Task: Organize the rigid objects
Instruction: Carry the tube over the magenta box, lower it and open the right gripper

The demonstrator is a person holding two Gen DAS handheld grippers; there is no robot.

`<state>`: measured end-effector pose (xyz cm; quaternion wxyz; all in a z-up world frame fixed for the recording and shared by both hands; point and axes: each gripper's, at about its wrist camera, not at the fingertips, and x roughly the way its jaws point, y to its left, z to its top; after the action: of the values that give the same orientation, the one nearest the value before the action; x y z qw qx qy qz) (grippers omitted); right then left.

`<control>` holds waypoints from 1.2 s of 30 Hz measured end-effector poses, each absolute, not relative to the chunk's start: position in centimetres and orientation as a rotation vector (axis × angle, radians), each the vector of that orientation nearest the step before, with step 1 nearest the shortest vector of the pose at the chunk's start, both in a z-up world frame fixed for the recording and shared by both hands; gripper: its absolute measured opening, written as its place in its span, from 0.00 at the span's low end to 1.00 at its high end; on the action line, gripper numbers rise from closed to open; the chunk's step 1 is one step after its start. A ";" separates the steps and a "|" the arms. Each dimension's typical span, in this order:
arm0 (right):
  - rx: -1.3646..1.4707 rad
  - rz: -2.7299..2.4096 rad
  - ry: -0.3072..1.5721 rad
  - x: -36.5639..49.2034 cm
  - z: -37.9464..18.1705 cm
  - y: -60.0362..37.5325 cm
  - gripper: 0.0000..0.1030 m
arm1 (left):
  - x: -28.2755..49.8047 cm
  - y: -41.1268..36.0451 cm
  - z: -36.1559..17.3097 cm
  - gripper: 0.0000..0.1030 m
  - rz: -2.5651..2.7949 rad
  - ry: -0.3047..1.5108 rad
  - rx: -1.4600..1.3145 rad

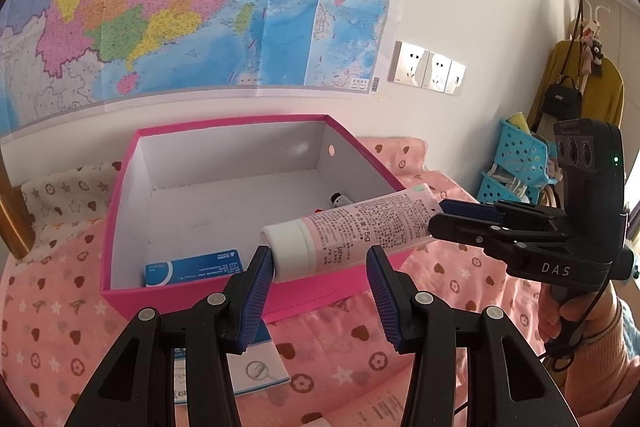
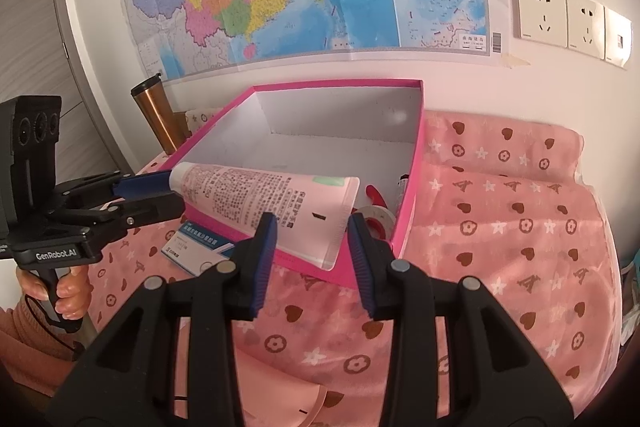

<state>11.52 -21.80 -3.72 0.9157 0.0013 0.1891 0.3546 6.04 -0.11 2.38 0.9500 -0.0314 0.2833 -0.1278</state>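
A pink tube with a white cap (image 1: 352,231) (image 2: 272,199) hangs level over the near wall of an open pink box (image 1: 120,195) (image 2: 416,163). My right gripper (image 2: 312,231) (image 1: 452,217) is shut on the tube's flat crimped end. The cap end lies between the fingers of my left gripper (image 1: 320,259) (image 2: 160,193). It touches the left pad (image 1: 260,279), while the other pad stands clear, so that gripper is open. Inside the box lie a blue-and-white carton (image 1: 192,267), a tape roll (image 2: 376,215) and a small bottle (image 1: 338,201).
Another blue-and-white carton (image 1: 260,367) (image 2: 196,251) lies on the pink patterned cloth (image 2: 500,227) in front of the box. A copper tumbler (image 2: 156,115) stands at the back left. Blue baskets (image 1: 516,163) sit to the right. A wall with a map is close behind.
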 end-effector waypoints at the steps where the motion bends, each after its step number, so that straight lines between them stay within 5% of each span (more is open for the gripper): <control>1: 0.002 0.729 0.388 11.5 -3.7 -21.8 0.39 | 6.0 -0.1 2.4 0.47 -0.260 0.576 -0.063; 36: -0.006 0.720 0.389 12.7 -3.5 -21.3 0.39 | 7.8 0.2 2.5 0.47 -0.244 0.566 -0.055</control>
<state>12.75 -21.30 -3.49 0.9175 -0.0029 0.1893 0.3498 7.79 0.16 2.46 0.9525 -0.0269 0.2786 -0.1200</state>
